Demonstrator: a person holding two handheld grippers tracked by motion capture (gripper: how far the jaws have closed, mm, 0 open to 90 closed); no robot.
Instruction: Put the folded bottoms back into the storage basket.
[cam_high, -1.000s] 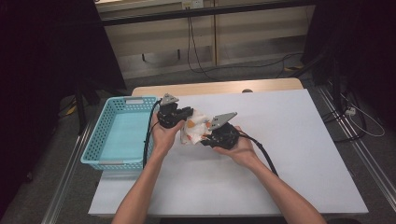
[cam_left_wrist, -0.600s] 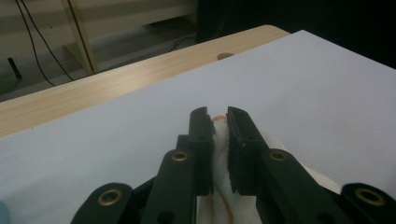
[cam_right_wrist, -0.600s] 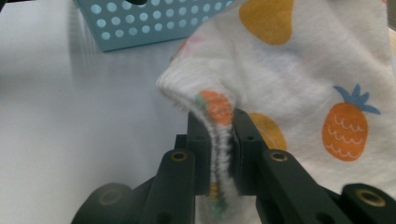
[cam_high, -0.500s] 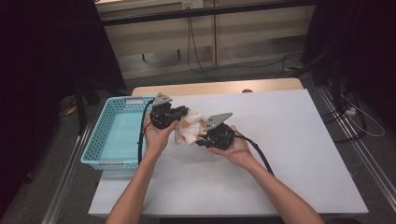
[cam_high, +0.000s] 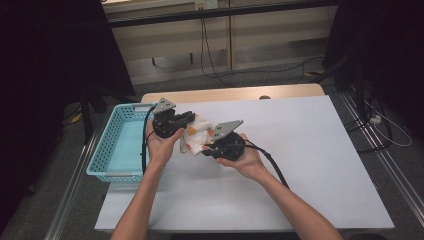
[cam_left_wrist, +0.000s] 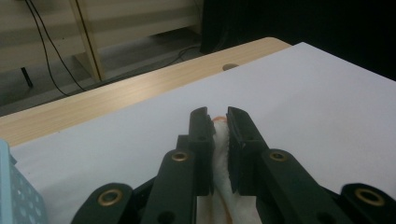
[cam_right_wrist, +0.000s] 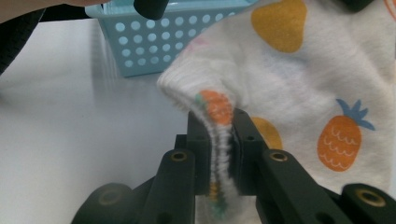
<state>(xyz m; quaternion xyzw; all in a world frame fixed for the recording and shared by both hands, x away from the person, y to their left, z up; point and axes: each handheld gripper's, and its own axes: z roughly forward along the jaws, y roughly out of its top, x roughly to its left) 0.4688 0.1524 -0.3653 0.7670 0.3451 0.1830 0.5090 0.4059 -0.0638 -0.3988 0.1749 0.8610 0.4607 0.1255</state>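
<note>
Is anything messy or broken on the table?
Nothing looks broken or spilled. The only rumpled thing is the fruit-print cloth: it hangs bunched between the left gripper and the right gripper, each shut on an edge of it. The blue basket sits straight at the table's left edge.

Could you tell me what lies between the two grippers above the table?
In the high view, a white fruit-print cloth spans the gap between the left gripper and the right gripper.

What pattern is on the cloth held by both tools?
White cloth with orange pineapples and yellow pears, clearest in the right gripper view.
</note>
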